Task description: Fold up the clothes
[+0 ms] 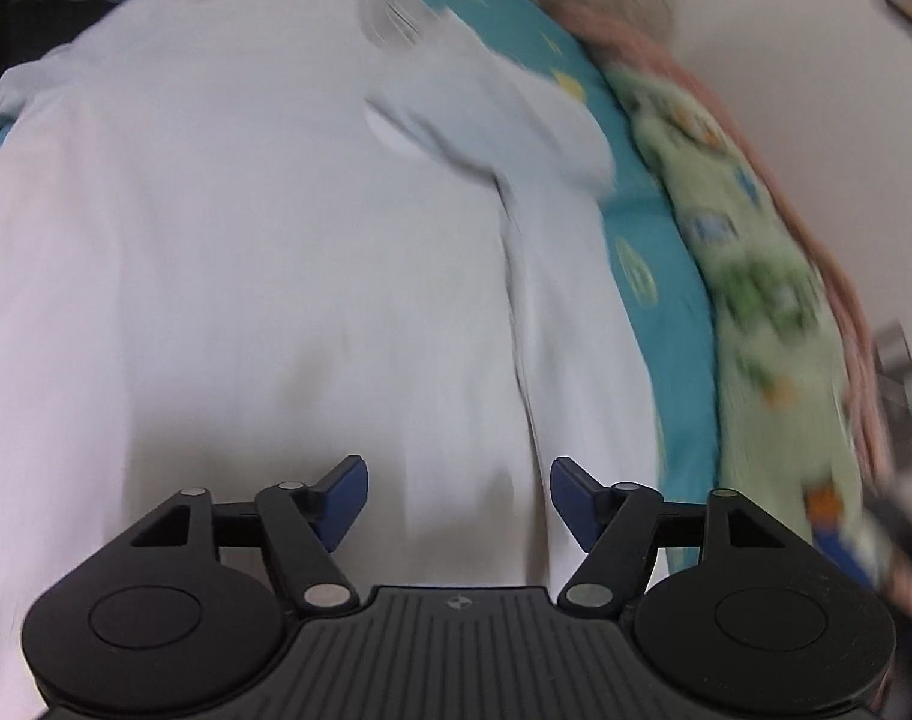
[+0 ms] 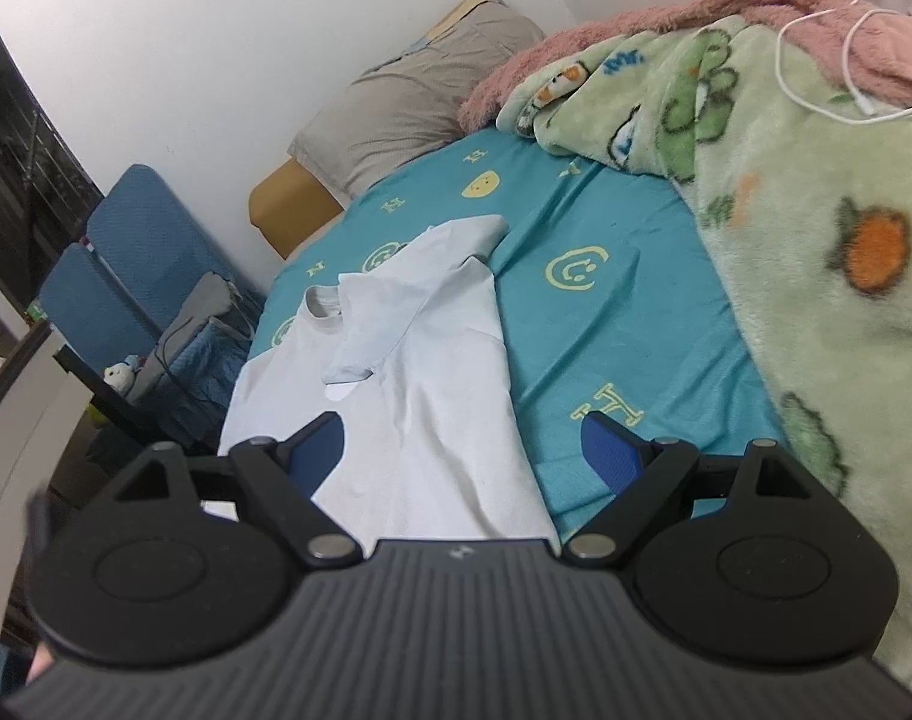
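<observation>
A white T-shirt (image 2: pixel 420 396) lies flat on the teal bedsheet (image 2: pixel 612 312), its collar toward the far end and one sleeve (image 2: pixel 408 294) folded in over the chest. In the left wrist view the shirt (image 1: pixel 246 276) fills most of the frame, blurred, with the folded sleeve (image 1: pixel 498 114) at upper right. My left gripper (image 1: pixel 459 501) is open and empty, close above the shirt's lower part. My right gripper (image 2: pixel 462 456) is open and empty, above the shirt's hem and right edge.
A green cartoon blanket (image 2: pixel 804 240) and a pink blanket (image 2: pixel 666 30) are heaped along the bed's right side, with a white cable (image 2: pixel 828 60) on them. A grey pillow (image 2: pixel 414 96) lies at the head. A blue chair (image 2: pixel 132 264) stands left of the bed.
</observation>
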Available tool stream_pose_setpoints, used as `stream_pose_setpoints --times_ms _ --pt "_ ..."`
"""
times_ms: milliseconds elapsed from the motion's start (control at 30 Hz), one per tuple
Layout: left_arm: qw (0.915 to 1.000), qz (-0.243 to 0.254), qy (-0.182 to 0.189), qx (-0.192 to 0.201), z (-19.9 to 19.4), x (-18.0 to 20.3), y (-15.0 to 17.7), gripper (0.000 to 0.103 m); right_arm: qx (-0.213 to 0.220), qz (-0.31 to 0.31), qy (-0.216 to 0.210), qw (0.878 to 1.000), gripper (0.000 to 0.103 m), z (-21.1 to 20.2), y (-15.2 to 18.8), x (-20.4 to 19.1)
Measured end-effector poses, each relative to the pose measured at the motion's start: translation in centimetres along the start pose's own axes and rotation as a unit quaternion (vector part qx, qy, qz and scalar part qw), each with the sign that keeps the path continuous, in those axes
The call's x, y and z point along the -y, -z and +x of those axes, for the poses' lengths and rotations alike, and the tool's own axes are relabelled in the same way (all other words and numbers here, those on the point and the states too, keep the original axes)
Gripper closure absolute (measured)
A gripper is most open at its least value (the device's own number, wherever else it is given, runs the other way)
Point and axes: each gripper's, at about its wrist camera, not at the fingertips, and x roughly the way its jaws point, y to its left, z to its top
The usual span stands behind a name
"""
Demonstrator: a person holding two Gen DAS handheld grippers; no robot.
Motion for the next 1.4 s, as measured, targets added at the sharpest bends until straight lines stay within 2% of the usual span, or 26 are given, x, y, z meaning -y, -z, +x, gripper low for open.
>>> stream_pose_setpoints --times_ms 133,200,300,433,500,533,600,633,733,767,800,900,1033,1100,1133,1200,1300,1367,1400 --pt "0.9966 -0.059 0.016 0.056 5.3 -0.6 -6.8 0.033 -0.007 -0.008 0.017 1.000 0.016 2.4 0.0 -0.1" --pt "0.9916 -0.088 0.018 0.094 7.4 -0.8 -9.4 0.033 -0.010 -0.005 0.024 1.000 0.016 3.7 -0.1 0.1" --pt "0.9851 -0.116 0.033 0.122 10.0 -0.7 -12.3 0.033 -0.017 -0.002 0.026 1.000 0.016 5.5 -0.2 0.5" --pt "0.9834 -0.108 0.020 0.144 12.5 0.8 -14.0 0.033 -0.030 0.003 0.030 0.999 0.016 7.7 -0.2 1.3" --pt "0.9840 -0.095 0.013 0.150 12.6 0.5 -14.3 0.034 -0.036 0.012 0.029 0.999 0.016 8.5 -0.4 1.7" --pt "0.9842 -0.090 0.002 0.152 12.7 0.7 -14.3 0.037 -0.037 0.016 0.028 0.999 0.016 8.7 -0.4 1.9" --pt "0.9843 -0.082 -0.019 0.156 13.0 1.0 -14.3 0.055 -0.039 0.021 0.028 0.999 0.016 9.1 -0.4 2.2" --pt "0.9839 -0.083 -0.020 0.157 12.5 0.7 -14.1 0.058 -0.039 0.024 0.028 0.999 0.016 9.2 -0.3 2.3" --pt "0.9830 -0.089 -0.008 0.160 11.5 -0.3 -14.0 0.077 -0.040 0.028 0.026 0.998 0.016 9.1 -0.3 2.4" --pt "0.9827 -0.091 -0.002 0.161 11.2 -0.6 -14.0 0.085 -0.039 0.028 0.026 0.999 0.016 9.1 -0.3 2.4" --pt "0.9823 -0.094 0.004 0.162 11.0 -0.9 -14.0 0.097 -0.037 0.027 0.026 0.999 0.016 9.0 -0.3 2.3" --pt "0.9808 -0.100 0.022 0.166 10.1 -1.7 -14.2 0.100 -0.034 0.027 0.028 0.999 0.016 8.6 -0.3 2.3" --pt "0.9824 -0.042 0.031 0.179 8.2 0.0 -14.7 0.100 -0.028 0.029 0.027 0.999 0.016 8.4 -0.3 2.4" --pt "0.9792 -0.028 0.033 0.198 6.7 0.7 -15.0 0.101 -0.027 0.027 0.029 0.999 0.016 8.4 -0.3 2.3" --pt "0.9754 -0.017 0.021 0.219 5.7 1.1 -15.0 0.101 -0.026 0.026 0.029 0.999 0.016 8.3 -0.3 2.3" --pt "0.9669 0.020 -0.031 0.252 4.7 1.9 -15.4 0.101 -0.025 0.026 0.029 0.999 0.016 8.4 -0.3 2.3" --pt "0.9565 0.085 -0.134 0.245 5.7 2.4 -15.6 0.100 -0.023 0.021 0.028 0.999 0.016 8.4 -0.3 2.2" --pt "0.9613 0.091 -0.143 0.217 6.6 1.6 -15.4 0.097 -0.021 0.014 0.025 0.999 0.016 8.4 -0.4 2.1" --pt "0.9670 0.078 -0.138 0.200 6.7 1.0 -15.1 0.094 -0.020 0.010 0.024 0.999 0.016 8.5 -0.4 2.0"
